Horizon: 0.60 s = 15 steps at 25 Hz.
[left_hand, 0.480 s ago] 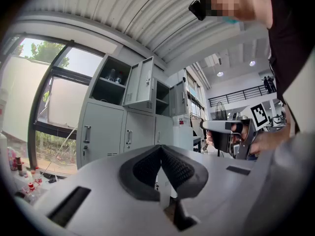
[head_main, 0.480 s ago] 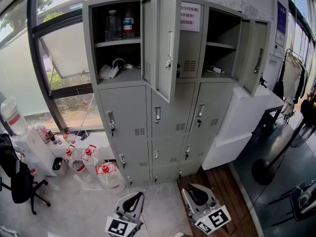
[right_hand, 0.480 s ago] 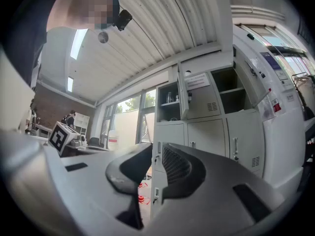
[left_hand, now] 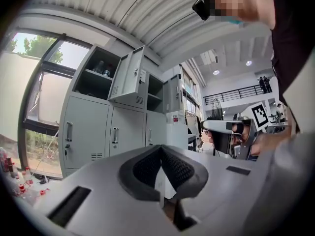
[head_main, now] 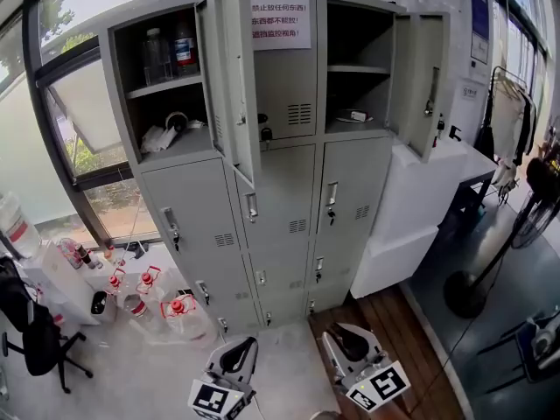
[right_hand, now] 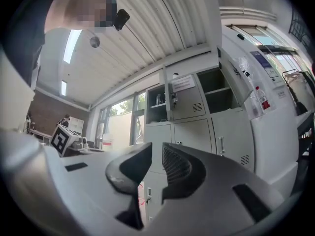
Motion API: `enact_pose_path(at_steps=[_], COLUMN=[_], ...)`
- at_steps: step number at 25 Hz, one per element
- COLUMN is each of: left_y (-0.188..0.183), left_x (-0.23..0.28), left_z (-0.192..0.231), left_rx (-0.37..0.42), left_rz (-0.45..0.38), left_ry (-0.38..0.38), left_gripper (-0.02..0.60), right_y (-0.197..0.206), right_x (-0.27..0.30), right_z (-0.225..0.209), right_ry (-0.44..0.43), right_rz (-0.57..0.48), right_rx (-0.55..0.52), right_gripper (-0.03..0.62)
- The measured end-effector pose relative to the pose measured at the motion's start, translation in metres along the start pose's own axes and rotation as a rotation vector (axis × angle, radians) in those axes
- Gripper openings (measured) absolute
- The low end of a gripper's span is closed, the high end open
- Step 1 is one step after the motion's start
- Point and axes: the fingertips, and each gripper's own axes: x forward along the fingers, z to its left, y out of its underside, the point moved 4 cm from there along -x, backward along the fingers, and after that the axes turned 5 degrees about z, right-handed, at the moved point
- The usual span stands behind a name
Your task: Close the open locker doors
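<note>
Office corner with a window and a gray locker bank. Against half a second ago the bank sits further left and a bit lower in the head view, so the viewpoint has shifted, not the lockers. Both task doors are unchanged: the left open door swings out from the bank's top-left compartment, and the right open door hangs out at the top-right corner. The left gripper and right gripper stay low by the floor, well apart from both doors. The left claw is clenched on nothing. The right claw's jaws are a crack apart and empty. Judgement: approach only, no door closed yet.
</note>
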Motion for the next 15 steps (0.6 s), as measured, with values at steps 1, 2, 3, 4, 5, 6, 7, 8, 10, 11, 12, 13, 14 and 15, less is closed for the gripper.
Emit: enact_pose_path(at_steps=[1, 2, 3, 4, 5, 6, 7, 8, 10, 11, 12, 13, 14, 15], left_y=[-0.002, -0.003, -0.005, -0.006, -0.007, -0.007, -0.006, -0.005, -0.003, -0.002, -0.001, 0.001, 0.002, 0.003], left_x=[0.006, 0.012, 0.017, 0.021, 0.025, 0.027, 0.03, 0.031, 0.032, 0.033, 0.033, 0.034, 0.035, 0.036], left_z=[-0.004, -0.008, -0.011, -0.013, -0.014, -0.015, -0.014, -0.012, -0.008, -0.005, 0.0, 0.005, 0.011, 0.018], left_rx=[0.004, 0.008, 0.011, 0.013, 0.015, 0.015, 0.012, 0.007, -0.001, -0.002, -0.003, -0.007, -0.013, -0.021], left_rz=[0.0, 0.0, -0.001, -0.003, -0.005, -0.005, -0.003, -0.002, 0.003, 0.007, 0.01, 0.013, 0.013, 0.012], left_ry=[-0.002, -0.006, -0.013, -0.022, -0.033, -0.046, -0.059, -0.073, -0.096, -0.104, -0.111, -0.119, -0.126, -0.13], left_gripper=[0.009, 0.009, 0.009, 0.009, 0.009, 0.009, 0.009, 0.009, 0.009, 0.009, 0.009, 0.009, 0.009, 0.009], right_y=[0.0, 0.001, 0.002, 0.003, 0.005, 0.006, 0.008, 0.01, 0.013, 0.015, 0.016, 0.018, 0.02, 0.021], right_x=[-0.003, -0.005, -0.007, -0.008, -0.009, -0.008, -0.006, -0.004, 0.003, 0.008, 0.013, 0.019, 0.025, 0.032], right_z=[-0.007, -0.014, -0.02, -0.026, -0.032, -0.036, -0.039, -0.042, -0.044, -0.045, -0.045, -0.045, -0.045, -0.044], right_ry=[-0.004, -0.008, -0.014, -0.023, -0.033, -0.045, -0.056, -0.067, -0.089, -0.1, -0.108, -0.114, -0.119, -0.122], right_rz=[-0.003, -0.002, 0.0, 0.001, 0.002, 0.002, 0.002, 0.003, 0.008, 0.01, 0.013, 0.016, 0.02, 0.022], right_rx=[0.002, 0.003, 0.003, 0.004, 0.004, 0.004, 0.003, 0.002, 0.007, 0.011, 0.013, 0.013, 0.013, 0.015], right_gripper=[0.063, 0.063, 0.063, 0.063, 0.063, 0.063, 0.063, 0.063, 0.063, 0.063, 0.063, 0.063, 0.063, 0.063])
